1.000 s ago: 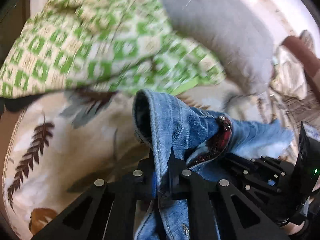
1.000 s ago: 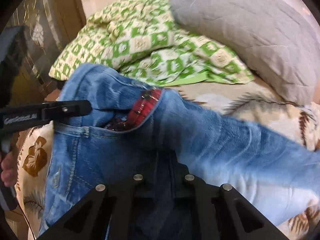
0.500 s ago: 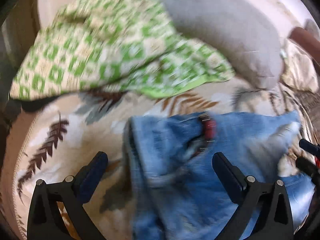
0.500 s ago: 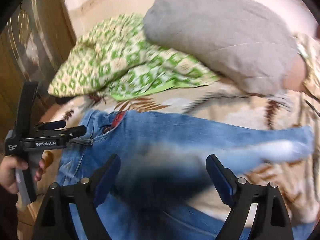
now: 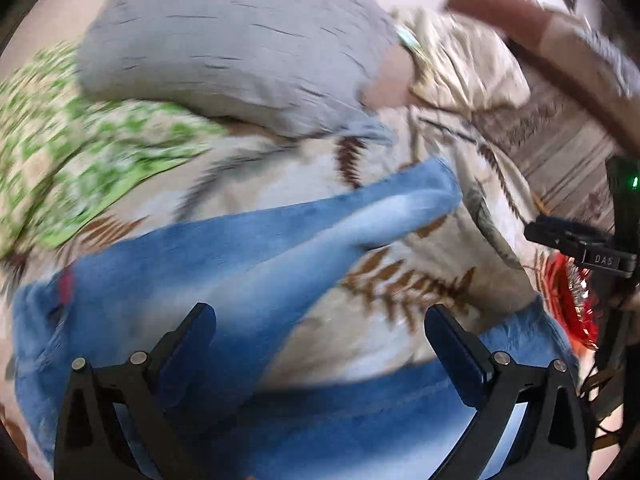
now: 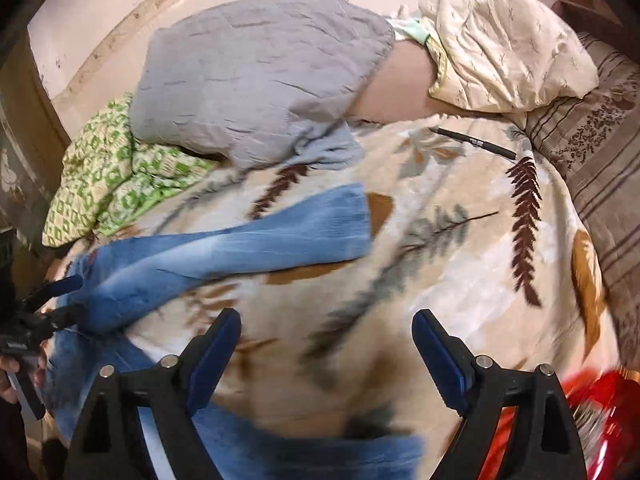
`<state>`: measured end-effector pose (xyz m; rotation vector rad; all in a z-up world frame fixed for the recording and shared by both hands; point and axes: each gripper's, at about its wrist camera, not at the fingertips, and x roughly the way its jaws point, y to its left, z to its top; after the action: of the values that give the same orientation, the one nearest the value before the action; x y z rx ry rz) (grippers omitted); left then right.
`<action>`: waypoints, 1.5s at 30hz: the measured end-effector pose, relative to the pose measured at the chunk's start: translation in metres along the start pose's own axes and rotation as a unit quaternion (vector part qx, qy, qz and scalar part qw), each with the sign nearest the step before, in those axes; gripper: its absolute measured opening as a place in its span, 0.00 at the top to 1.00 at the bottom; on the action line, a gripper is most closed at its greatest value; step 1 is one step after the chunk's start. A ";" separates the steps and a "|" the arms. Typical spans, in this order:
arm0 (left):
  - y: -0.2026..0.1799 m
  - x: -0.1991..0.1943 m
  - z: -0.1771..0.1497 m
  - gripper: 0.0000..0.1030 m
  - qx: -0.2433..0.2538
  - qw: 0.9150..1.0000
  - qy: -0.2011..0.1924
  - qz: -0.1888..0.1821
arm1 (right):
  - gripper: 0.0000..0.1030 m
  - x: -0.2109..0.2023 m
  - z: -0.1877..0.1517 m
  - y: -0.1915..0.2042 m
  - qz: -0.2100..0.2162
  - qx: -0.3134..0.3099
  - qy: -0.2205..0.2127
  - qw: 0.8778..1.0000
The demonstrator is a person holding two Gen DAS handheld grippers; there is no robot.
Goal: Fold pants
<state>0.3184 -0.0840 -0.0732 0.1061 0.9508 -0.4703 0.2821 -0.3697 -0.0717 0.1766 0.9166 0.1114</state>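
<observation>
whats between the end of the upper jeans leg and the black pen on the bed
Only bare leaf-print blanket; nothing lies between the jeans leg's end and the pen, seen in the right wrist view.

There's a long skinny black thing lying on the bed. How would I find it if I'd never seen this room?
Start at the big grey pillow at the head of the bed, then look right, past the cream pillow, onto the leaf-print blanket. The pen lies there alone, near the striped brown cover. It is the only thin, hard, black stick; everything around it is soft cloth.
</observation>
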 end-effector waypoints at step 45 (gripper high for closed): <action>-0.070 0.021 0.053 0.00 0.135 0.989 0.049 -0.020 | 0.21 0.010 -0.010 -0.058 0.033 0.022 0.139 0.990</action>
<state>0.3393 -0.1689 -0.0509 0.3581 0.9833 -0.6342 0.2815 -0.4237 -0.0964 0.2352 1.1920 0.1801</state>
